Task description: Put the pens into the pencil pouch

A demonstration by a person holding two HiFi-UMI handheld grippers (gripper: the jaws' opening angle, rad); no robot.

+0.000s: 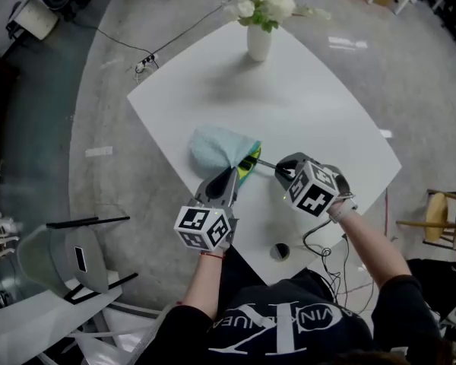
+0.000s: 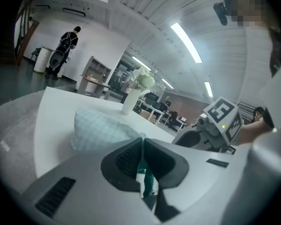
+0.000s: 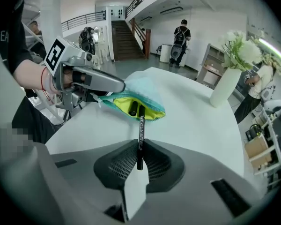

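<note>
- Left gripper (image 2: 141,156): jaws closed on the teal edge of the pouch (image 1: 216,147), holding its mouth open.
- Right gripper (image 3: 139,156): jaws clamped on a black pen (image 3: 141,130) near its back end, with most of the pen sticking out ahead.
- The pen's far end is at the pouch mouth, over the yellow lining. Can't tell if it touches.
- A second dark pen (image 3: 132,108) lies inside the mouth already.
- The pouch lies on the table (image 1: 319,105) near the person's edge, pale blue body away from them, mouth facing the right gripper.
- Pen handling, my guess: light, stiff, smooth barrel. It could swivel or slip in a thin pinch, so grip the rear third and feed it in lengthwise.
- Pouch handling, my guess: soft fabric, floppy and light. It would slide or collapse if pushed, so hold it by the zip edge as it is held now.
- Surface: white table, smooth and flat. A white vase (image 1: 259,40) with flowers stands well apart at the far side.
- Room: big open hall with a grey floor. A cable (image 1: 121,44) runs across it and a chair (image 1: 68,257) stands to the left.
</note>
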